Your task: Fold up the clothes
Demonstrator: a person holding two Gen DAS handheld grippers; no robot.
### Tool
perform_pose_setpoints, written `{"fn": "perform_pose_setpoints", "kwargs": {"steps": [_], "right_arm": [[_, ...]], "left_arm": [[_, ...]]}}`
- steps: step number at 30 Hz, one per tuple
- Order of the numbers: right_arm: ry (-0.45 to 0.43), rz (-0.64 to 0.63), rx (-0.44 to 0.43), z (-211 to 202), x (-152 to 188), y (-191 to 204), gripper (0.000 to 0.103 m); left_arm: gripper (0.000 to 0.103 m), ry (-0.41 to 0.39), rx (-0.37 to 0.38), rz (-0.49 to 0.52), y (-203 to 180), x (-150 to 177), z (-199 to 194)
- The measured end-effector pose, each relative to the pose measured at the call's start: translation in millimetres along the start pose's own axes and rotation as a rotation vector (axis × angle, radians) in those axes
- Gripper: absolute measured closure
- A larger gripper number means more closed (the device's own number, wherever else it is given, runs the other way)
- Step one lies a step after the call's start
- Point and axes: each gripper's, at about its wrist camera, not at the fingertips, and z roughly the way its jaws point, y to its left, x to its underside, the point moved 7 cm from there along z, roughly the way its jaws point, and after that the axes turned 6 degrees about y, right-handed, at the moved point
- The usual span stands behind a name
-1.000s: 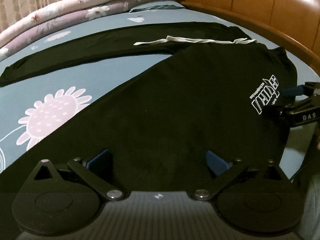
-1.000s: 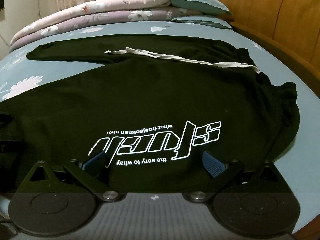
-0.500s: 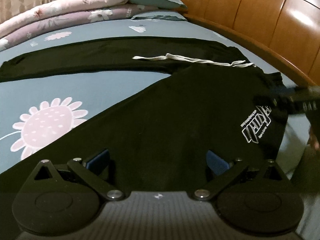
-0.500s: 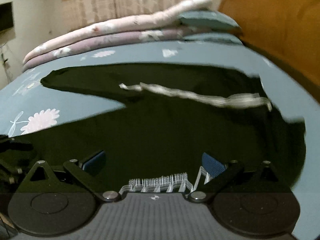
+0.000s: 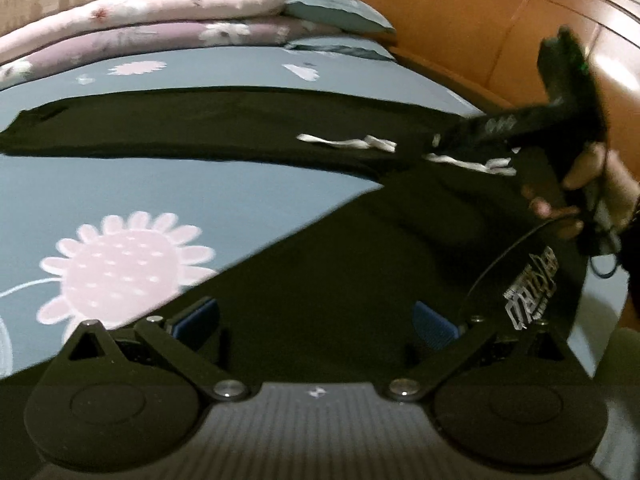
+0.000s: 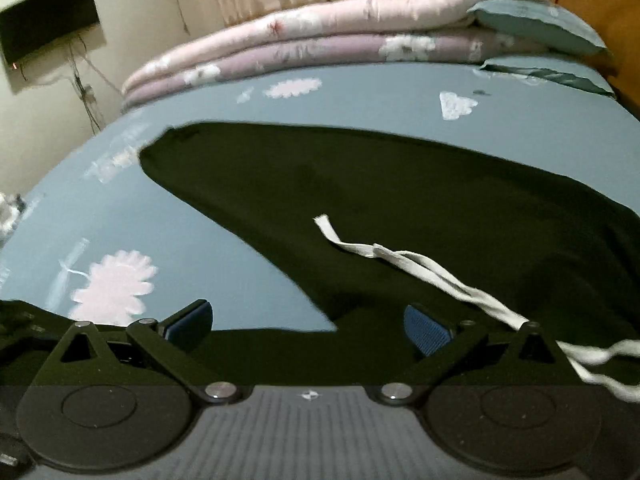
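Observation:
Black trousers lie spread on the bed, one leg stretched along the far side and the other running toward me. A white print marks the near leg. Their white drawstring trails across the waist. My left gripper is open low over the near leg, with black cloth between its blue pads. My right gripper is open, over the crotch where the two legs meet, with the drawstring to its right. In the left wrist view a hand holds the blurred right gripper above the waist.
The blue flowered sheet covers the bed. Folded quilts and a pillow are stacked at the far end. A wooden headboard runs along the right side. On the wall at the far left hangs a dark screen.
My right gripper has risen and travelled forward from the printed near leg to the crotch and drawstring; the print has left its view. The left gripper has stayed nearly in place.

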Motion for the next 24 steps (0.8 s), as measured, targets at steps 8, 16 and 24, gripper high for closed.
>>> {"fn": "perform_pose_setpoints", "kwargs": {"steps": [8,16,24], "right_arm": [[0.042,-0.106,-0.02,53.5,6.7,30.3,0.0],[0.019,-0.246,-0.069,42.7,-2.2,66.1,0.0],[0.053,-0.178,0.009,70.7,-4.7,52.9,0.0]], "left_arm": [[0.001,0.013,-0.018,-0.062,26.9,0.6,0.1],[0.001,-0.017,0.079,-0.083,20.8,-3.7,-6.8],[0.001,0.006,0.069,-0.084,21.7,1.0,-3.7]]}}
